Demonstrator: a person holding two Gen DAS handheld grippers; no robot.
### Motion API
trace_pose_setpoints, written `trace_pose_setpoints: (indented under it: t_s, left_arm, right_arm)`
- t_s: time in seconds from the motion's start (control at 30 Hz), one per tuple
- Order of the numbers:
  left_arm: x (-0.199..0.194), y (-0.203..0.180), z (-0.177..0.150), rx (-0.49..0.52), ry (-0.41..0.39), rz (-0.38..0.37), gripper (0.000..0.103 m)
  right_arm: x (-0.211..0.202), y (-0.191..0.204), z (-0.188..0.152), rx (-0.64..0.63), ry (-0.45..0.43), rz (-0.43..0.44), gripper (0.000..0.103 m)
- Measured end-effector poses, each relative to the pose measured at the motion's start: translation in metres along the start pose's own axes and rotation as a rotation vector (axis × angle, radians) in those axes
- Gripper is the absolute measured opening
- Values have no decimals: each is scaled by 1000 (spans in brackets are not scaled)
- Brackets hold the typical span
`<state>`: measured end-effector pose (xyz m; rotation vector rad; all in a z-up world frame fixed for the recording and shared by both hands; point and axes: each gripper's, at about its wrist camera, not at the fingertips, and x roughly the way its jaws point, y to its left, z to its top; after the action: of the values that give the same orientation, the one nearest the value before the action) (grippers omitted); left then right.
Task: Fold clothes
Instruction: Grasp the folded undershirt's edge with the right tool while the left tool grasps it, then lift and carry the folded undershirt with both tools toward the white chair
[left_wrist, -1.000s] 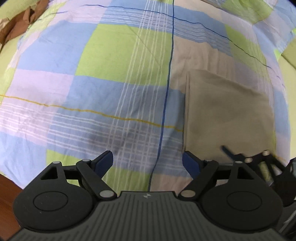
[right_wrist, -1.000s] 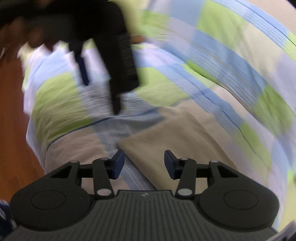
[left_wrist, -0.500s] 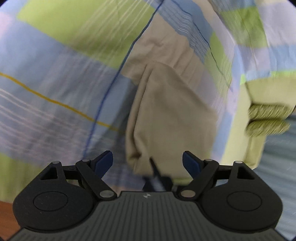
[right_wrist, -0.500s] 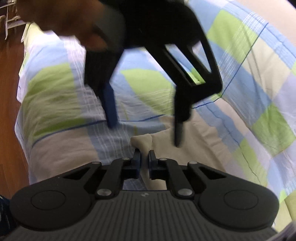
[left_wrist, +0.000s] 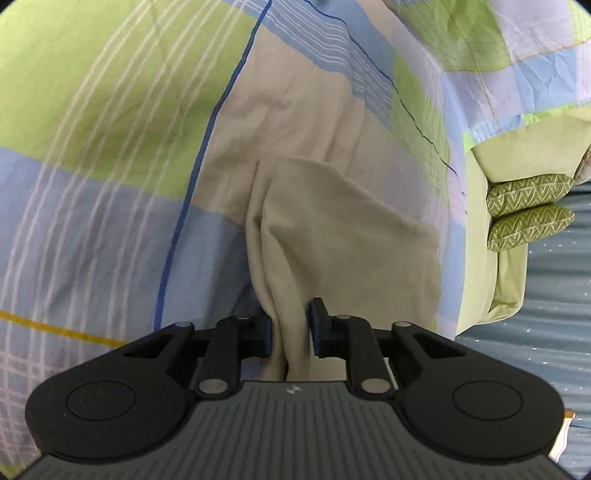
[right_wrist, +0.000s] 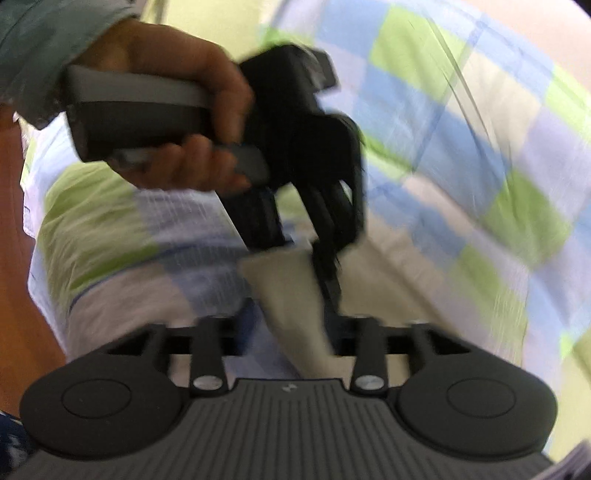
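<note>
A folded beige cloth (left_wrist: 343, 236) lies on the plaid bedspread (left_wrist: 110, 184). In the left wrist view my left gripper (left_wrist: 290, 328) has a bunched fold of the cloth's near edge between its blue pads. The jaws are closing and the pads press on the fold. In the blurred right wrist view, a raised strip of the beige cloth (right_wrist: 291, 291) runs between the fingers of my right gripper (right_wrist: 291, 332). Those jaws are opening, with a gap at the left pad. The left gripper (right_wrist: 306, 254), held by a hand (right_wrist: 177, 110), points down onto the same cloth corner just ahead.
The bedspread's edge drops off at the right, with green sheet and two green patterned cushions (left_wrist: 528, 210) beside a blue-grey surface (left_wrist: 554, 314). Wooden floor (right_wrist: 22, 295) shows at the left of the right wrist view. The two grippers are very close together.
The left gripper came down over the cloth's near edge and its wide jaws narrowed onto a fold. The right gripper, pinched tight half a second ago, now stands wider apart.
</note>
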<state>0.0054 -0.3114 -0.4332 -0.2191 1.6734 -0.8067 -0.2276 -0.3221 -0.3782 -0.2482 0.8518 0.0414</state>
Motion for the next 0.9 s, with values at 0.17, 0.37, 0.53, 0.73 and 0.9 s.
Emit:
trace_pose_setpoints:
  t_s: [0.17, 0.37, 0.53, 0.73, 0.9]
  left_arm:
    - [7, -4, 6, -13, 14, 17, 29]
    - [14, -11, 8, 13, 16, 61, 32]
    - [18, -12, 9, 5, 18, 71, 33]
    - [13, 3, 6, -31, 18, 33, 34]
    - [13, 1, 3, -29, 6, 33, 30]
  right_arm:
    - [-23, -78, -43, 396, 86, -19, 61]
    - [-22, -204, -125, 1012, 43, 87, 61]
    - [12, -250, -164, 1157, 80, 347, 61]
    - [45, -277, -172, 1152, 78, 555, 61]
    - [59, -275, -173, 1149, 76, 557, 15]
